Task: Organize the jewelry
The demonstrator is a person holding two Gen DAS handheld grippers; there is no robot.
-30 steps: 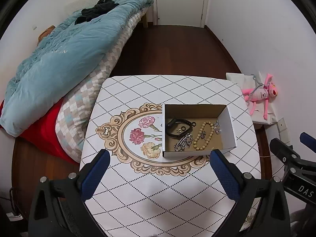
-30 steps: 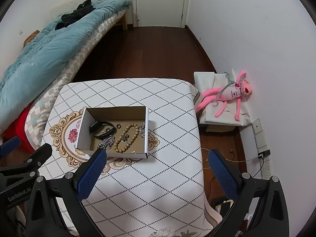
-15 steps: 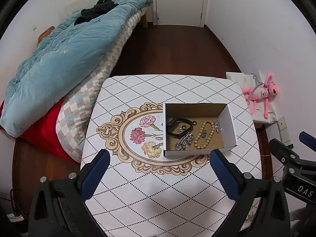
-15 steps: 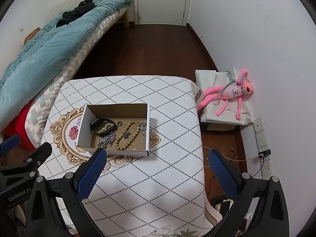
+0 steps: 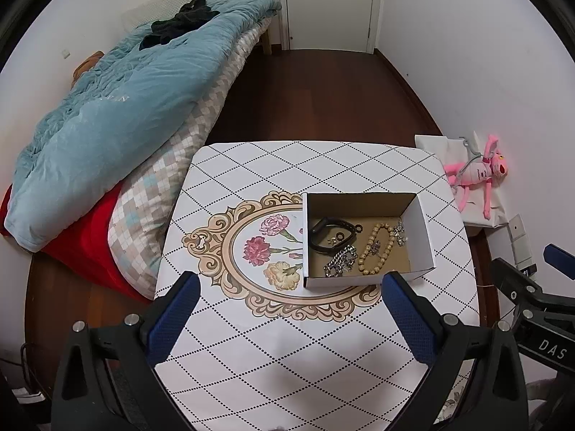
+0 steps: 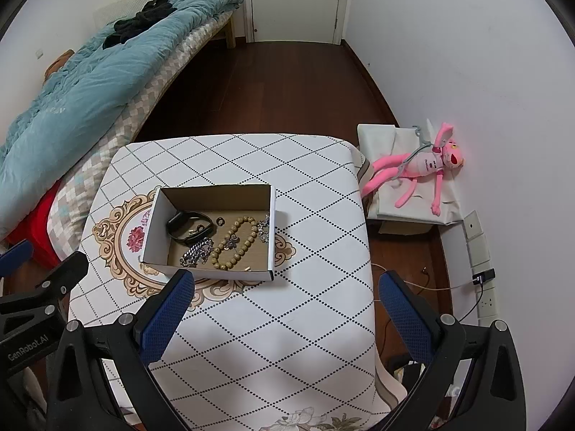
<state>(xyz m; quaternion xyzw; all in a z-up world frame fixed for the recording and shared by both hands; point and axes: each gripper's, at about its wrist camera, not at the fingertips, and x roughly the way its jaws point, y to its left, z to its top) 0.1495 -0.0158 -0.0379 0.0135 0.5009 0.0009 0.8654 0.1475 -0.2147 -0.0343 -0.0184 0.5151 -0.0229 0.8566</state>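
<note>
**Two Grippers Holding Above the Jewelry Box**

Two grippers are hovering over the counter (image 5: 287,359), both with jaws standing wide and carrying nothing. The left gripper (image 5: 291,316) is facing the cardboard box (image 5: 420,237) from the near side; the right gripper (image 6: 284,309) is looking down at the same box (image 6: 158,222) from its other flank.

The box is sitting on the flowered medallion of the counter cloth. Inside it, a black band (image 5: 329,233), a silver chain (image 5: 339,262), a beaded bracelet (image 5: 375,248) and a few small pieces, too small to identify, are lying loose and partly touching.

Compared with the views a second ago, the box is appearing slightly farther from both cameras, and the right view is shifting a little; the contents are lying as before. This is suggesting that no item is being worked at present. Nothing is lying on the counter outside the box, so the collecting stage is judged largely complete.
</note>
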